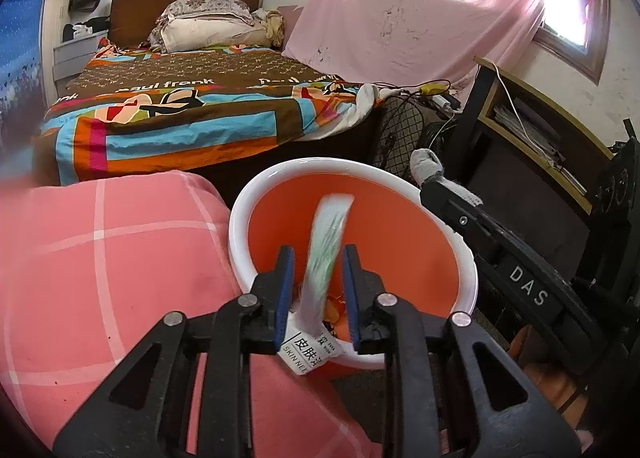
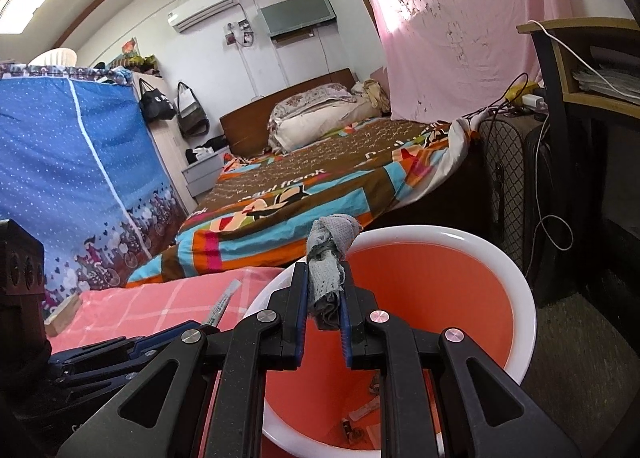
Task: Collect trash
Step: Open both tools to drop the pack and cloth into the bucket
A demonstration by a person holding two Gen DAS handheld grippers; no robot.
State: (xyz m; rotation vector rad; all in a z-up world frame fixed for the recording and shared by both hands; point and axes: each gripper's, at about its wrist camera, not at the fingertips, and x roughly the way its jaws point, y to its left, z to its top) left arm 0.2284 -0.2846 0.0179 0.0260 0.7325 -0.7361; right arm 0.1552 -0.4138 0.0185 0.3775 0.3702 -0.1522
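Note:
An orange bin with a white rim (image 1: 236,226) stands on the floor beside a pink checked cushion (image 1: 100,258). My left gripper (image 1: 318,290) is open over the bin's near rim. A blurred white-green wrapper (image 1: 326,254) hangs between its pads, apart from both. A white label packet (image 1: 310,350) lies on the rim below. My right gripper (image 2: 324,306) is shut on a grey crumpled cloth (image 2: 330,254) above the bin's rim (image 2: 528,318). That cloth (image 1: 428,164) and the right gripper show at the right in the left wrist view. Small scraps (image 2: 362,414) lie at the bin's bottom.
A bed with a colourful cover (image 1: 200,110) lies behind the bin. A dark desk with papers (image 1: 532,126) and cables (image 2: 552,226) stands at the right. A blue fabric wardrobe (image 2: 72,178) stands at the left. A pink curtain (image 1: 400,6) hangs behind.

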